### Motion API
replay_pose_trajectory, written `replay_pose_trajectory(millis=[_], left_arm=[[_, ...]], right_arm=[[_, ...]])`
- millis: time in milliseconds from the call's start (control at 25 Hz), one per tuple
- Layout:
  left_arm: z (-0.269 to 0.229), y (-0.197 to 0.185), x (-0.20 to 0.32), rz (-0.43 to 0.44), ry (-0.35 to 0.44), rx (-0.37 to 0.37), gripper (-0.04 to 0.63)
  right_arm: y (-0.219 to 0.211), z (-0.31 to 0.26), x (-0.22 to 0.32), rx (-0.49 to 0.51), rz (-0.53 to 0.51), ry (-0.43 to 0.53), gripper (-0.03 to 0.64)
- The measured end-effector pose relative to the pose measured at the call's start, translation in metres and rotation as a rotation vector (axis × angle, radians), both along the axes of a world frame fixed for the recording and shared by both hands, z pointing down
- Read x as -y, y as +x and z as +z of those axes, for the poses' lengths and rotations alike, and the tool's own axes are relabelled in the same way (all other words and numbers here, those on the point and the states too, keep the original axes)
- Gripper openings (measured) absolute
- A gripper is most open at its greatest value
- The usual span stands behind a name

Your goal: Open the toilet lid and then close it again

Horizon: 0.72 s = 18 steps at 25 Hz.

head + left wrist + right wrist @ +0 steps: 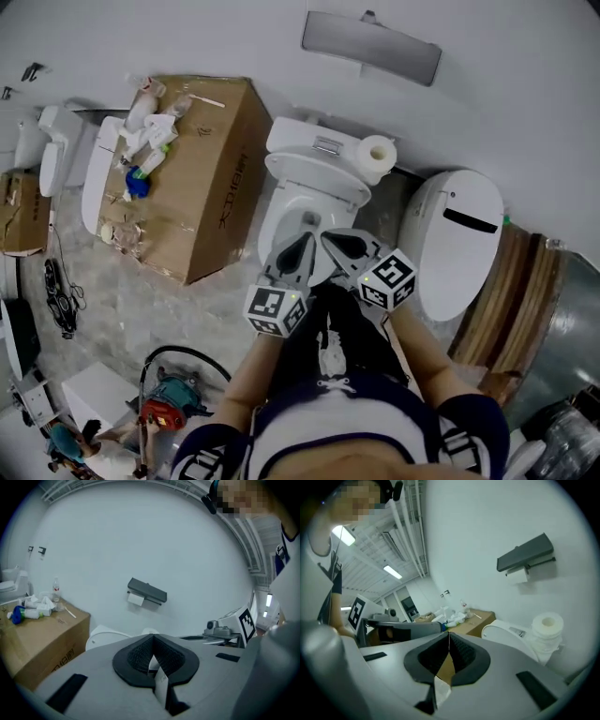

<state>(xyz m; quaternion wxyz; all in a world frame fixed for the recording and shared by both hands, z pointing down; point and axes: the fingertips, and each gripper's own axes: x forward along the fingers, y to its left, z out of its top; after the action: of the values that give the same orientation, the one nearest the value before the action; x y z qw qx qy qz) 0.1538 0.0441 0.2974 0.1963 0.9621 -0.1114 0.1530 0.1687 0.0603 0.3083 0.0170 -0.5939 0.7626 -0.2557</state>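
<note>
Only the head view shows the toilet [314, 178] whole. It stands against the wall, right of a box [202, 178], with its long axis running from the tank toward the person. The gripper views show only the tank and the roll [546, 630] on it. The left gripper [152, 638] and right gripper [449, 634] sit side by side, each with jaws closed tip to tip on nothing. In the head view they cover the toilet's front, so whether the lid is up or down cannot be read.
</note>
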Motion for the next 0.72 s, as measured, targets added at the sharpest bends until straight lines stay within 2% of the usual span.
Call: replay_pose_trajectory(millis=[200,400,720], left_arm=[[-0.019,-0.008,-0.001,-0.020,0.032,-0.009,0.006],[-0.029,-0.020,0.011,-0.083,0.040,0.032,0.006],[-0.045,-0.029,0.015,-0.137,0.037,0.024,0.006]], right_arm=[[0.016,-0.006,0.003,-0.190,-0.061,-0.054,0.009],[0.036,-0.012,0.008,-0.250,-0.078,-0.108,0.010],[0.078,0.019,0.031,-0.396,-0.042,-0.203,0.012]])
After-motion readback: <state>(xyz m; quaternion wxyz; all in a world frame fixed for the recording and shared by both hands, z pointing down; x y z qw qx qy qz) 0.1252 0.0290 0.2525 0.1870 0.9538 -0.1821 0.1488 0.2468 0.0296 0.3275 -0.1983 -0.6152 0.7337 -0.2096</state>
